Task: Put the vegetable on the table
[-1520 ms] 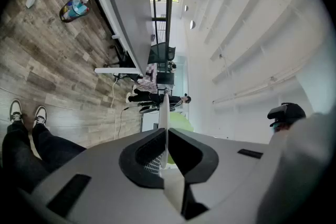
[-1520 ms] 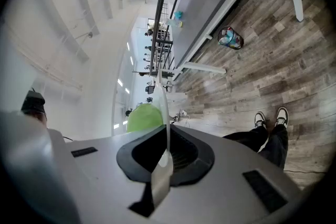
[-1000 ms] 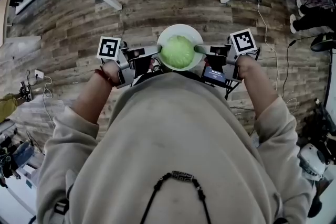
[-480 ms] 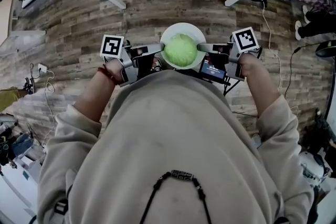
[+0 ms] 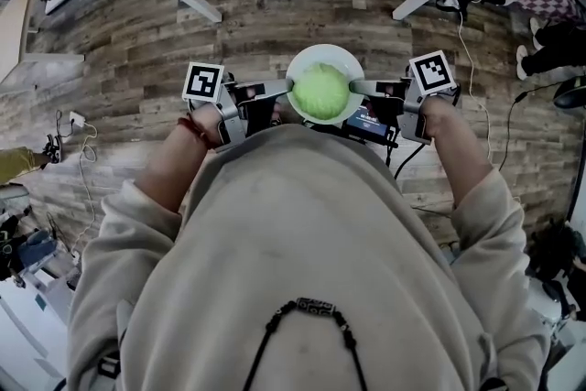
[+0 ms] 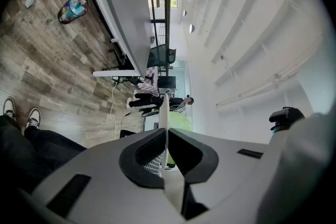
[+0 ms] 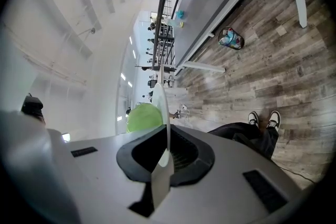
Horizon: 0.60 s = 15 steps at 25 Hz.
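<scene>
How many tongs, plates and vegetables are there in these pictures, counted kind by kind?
tongs: 2 (left tongs and right tongs, each shut on the plate's rim)
white plate: 1
green vegetable: 1, lying on the plate
total: 4

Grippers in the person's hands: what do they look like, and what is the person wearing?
Each is a light grey body with black jaws: left gripper, right gripper. Each carries a white cube with black square markers. A black cable trails from the right one. The person wears a beige long-sleeved sweatshirt and a red wristband.
</scene>
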Each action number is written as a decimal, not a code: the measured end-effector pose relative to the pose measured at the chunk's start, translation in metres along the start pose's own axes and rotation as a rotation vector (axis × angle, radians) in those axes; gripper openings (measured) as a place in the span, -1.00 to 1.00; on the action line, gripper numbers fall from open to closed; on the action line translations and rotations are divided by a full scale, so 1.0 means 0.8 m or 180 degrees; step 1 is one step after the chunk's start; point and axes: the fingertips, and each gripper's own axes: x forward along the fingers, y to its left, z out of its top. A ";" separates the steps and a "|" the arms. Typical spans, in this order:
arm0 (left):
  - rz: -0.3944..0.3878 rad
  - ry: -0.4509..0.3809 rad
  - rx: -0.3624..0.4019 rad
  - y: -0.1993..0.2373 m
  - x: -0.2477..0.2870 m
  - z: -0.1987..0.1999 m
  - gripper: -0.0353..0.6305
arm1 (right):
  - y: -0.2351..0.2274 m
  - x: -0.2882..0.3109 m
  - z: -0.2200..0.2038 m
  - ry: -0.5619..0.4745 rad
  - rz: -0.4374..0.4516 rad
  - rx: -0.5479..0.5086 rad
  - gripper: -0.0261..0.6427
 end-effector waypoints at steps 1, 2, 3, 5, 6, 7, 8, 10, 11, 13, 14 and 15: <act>0.0011 -0.0001 0.0015 -0.001 0.001 -0.001 -0.82 | -0.001 -0.002 -0.001 0.0000 -0.0007 -0.0002 -0.84; 0.0019 -0.0007 0.0028 -0.002 0.002 -0.001 -0.82 | -0.001 -0.003 0.000 -0.0003 -0.0008 -0.0006 -0.84; 0.0022 -0.0016 0.0036 -0.004 0.002 -0.001 -0.82 | 0.000 -0.003 0.001 -0.0006 0.0001 -0.0013 -0.84; 0.0025 -0.0037 0.0039 -0.006 0.001 0.001 -0.82 | 0.002 -0.002 0.002 -0.0014 0.0020 -0.0017 -0.84; 0.0032 -0.0042 0.0037 -0.006 0.000 0.002 -0.82 | 0.003 -0.002 0.003 -0.0018 0.0015 -0.0015 -0.84; 0.0037 -0.0039 0.0035 -0.006 0.000 0.004 -0.82 | 0.003 -0.003 0.004 -0.0021 0.0005 -0.0019 -0.84; 0.0039 -0.0029 0.0038 -0.006 0.000 0.005 -0.82 | 0.003 -0.002 0.005 -0.0024 -0.0005 -0.0026 -0.84; 0.0036 0.0001 0.0060 -0.006 0.000 0.006 -0.82 | 0.003 -0.002 0.006 -0.0037 -0.0021 -0.0031 -0.84; 0.0029 0.0015 0.0077 -0.007 0.000 0.006 -0.82 | 0.003 -0.002 0.007 -0.0051 -0.0029 -0.0040 -0.84; 0.0001 0.0033 0.0096 -0.008 0.002 0.008 -0.82 | 0.004 -0.003 0.009 -0.0091 -0.0048 -0.0084 -0.84; -0.0013 0.0042 0.0100 -0.008 0.003 0.010 -0.82 | 0.004 -0.004 0.010 -0.0116 -0.0051 -0.0106 -0.84; -0.0021 0.0056 0.0105 -0.009 0.003 0.011 -0.82 | 0.006 -0.004 0.010 -0.0143 -0.0046 -0.0117 -0.84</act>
